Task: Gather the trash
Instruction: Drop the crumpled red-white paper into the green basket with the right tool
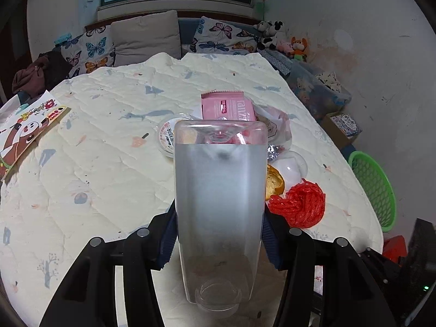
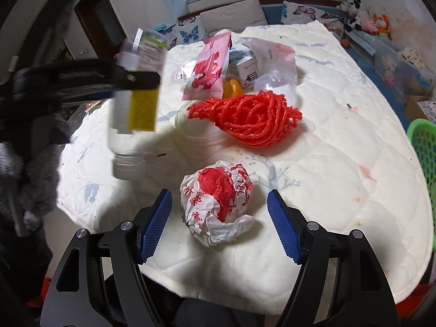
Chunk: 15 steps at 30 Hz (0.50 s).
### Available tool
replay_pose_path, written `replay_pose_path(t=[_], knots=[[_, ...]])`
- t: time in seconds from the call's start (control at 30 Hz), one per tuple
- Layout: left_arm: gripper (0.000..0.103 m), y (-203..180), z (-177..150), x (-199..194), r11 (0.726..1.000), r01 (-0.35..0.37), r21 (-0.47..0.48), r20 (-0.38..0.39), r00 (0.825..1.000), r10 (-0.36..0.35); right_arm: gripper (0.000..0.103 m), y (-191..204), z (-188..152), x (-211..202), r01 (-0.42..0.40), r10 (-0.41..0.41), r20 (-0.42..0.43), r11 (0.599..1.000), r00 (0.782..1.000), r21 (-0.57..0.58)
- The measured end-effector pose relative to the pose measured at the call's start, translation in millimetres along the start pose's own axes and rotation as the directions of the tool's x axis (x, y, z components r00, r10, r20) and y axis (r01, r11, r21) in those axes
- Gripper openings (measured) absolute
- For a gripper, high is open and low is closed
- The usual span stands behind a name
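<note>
My left gripper (image 1: 218,234) is shut on a clear plastic bottle (image 1: 220,204) and holds it above the quilted table; the bottle with its yellow label also shows in the right wrist view (image 2: 136,103), blurred, at the left. My right gripper (image 2: 219,218) is open with its blue pads on either side of a crumpled red-and-white paper wrapper (image 2: 218,204) on the table. Beyond lie a red mesh net (image 2: 250,120), a pink snack packet (image 2: 209,65), clear plastic cups (image 2: 275,81) and an orange peel (image 1: 273,182).
A green basket (image 1: 376,188) stands off the table's right edge, also seen in the right wrist view (image 2: 425,147). A printed paper bag (image 1: 24,130) lies at the table's left. A sofa with butterfly cushions (image 1: 218,35) is behind the table.
</note>
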<state>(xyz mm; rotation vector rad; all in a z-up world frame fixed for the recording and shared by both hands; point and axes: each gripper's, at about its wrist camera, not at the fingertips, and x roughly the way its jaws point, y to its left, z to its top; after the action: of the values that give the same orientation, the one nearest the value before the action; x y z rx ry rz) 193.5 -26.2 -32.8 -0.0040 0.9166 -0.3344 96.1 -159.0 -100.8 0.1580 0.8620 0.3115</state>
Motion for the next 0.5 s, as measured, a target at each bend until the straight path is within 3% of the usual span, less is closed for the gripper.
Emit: replay_pose_path(t=[0.27, 0.5], knots=[[0.052, -4, 5, -31, 0.999, 0.017, 0.034, 0.044, 0.999, -0.018, 0.054, -4, 0, 6, -0.02, 0.02, 0.0, 0.999, 1.0, 0.025], [0.052, -25, 9, -50, 0.995, 0.063, 0.082, 0.07, 0.995, -0.069, 0.052, -6, -4, -11, -0.039, 0.038, 0.022, 0.999, 0.999, 0.025]])
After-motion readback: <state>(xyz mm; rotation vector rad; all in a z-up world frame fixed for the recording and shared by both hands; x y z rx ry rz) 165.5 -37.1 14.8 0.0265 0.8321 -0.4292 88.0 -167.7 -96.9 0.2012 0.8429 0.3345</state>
